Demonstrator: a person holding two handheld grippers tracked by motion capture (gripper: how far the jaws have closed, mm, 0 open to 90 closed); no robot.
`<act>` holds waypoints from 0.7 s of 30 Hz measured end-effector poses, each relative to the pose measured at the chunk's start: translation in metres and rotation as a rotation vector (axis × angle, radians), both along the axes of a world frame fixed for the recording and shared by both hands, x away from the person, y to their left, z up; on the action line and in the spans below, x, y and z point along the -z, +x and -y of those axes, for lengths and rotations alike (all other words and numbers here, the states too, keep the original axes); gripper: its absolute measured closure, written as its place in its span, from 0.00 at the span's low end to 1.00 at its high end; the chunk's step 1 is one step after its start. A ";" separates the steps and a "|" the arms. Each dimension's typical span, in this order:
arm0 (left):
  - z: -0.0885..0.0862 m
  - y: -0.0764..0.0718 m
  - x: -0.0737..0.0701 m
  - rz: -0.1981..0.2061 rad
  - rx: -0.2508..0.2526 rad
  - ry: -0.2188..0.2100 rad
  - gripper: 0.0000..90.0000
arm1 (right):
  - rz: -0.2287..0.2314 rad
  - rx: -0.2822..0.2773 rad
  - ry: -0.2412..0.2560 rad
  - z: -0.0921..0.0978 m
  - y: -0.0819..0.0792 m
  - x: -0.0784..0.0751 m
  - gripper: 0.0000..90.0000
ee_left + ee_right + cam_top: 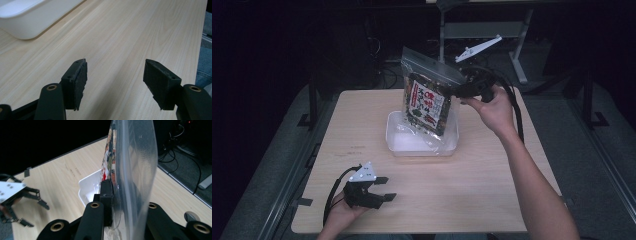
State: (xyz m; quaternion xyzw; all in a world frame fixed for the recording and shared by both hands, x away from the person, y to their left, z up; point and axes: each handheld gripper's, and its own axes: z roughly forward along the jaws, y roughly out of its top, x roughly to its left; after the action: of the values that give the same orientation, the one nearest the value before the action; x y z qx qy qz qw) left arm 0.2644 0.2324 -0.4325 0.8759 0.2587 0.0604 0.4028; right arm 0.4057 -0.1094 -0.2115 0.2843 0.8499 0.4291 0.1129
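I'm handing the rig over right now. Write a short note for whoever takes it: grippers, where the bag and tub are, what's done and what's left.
Right gripper: shut on the top edge of the clear zip bag, which holds a printed snack packet.
Left gripper: open, holding nothing, low over the table near its front left edge.
The bag hangs upright, its bottom inside the white tub at the table's middle.
Done: the bag is gripped and sits over the tub.
Left, probably: either lower and release it in the tub or lift it clear; the pictures don't settle which. Left gripper is free to steady the tub.

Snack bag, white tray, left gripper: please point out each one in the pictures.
snack bag (428,104), high view, printed front.
white tray (395,142), high view, left wall.
left gripper (385,188), high view, between its fingertips.
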 end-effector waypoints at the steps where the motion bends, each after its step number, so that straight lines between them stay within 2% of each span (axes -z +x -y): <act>1: -0.001 0.000 0.000 0.000 -0.002 -0.006 0.38 | 0.001 0.001 0.001 -0.003 0.003 0.001 0.87; 8: -0.003 0.000 -0.001 0.006 -0.004 -0.010 0.38 | 0.013 0.016 -0.027 -0.021 0.015 0.007 0.87; 14: -0.004 0.001 -0.002 0.000 -0.002 -0.016 0.37 | 0.029 0.009 -0.054 -0.033 0.020 0.014 0.87; 18: -0.004 0.002 -0.004 -0.001 -0.002 -0.039 0.37 | 0.033 -0.004 -0.079 -0.042 0.023 0.021 0.87; 21: -0.004 0.002 -0.003 -0.003 0.000 -0.034 0.37 | 0.030 -0.010 -0.084 -0.048 0.025 0.026 0.87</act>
State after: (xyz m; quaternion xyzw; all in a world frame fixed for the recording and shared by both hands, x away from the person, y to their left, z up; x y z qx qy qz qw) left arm 0.2660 0.2364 -0.4291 0.8690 0.2602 0.0549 0.4173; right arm 0.4306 -0.0619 -0.2376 0.2687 0.8667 0.3979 0.1353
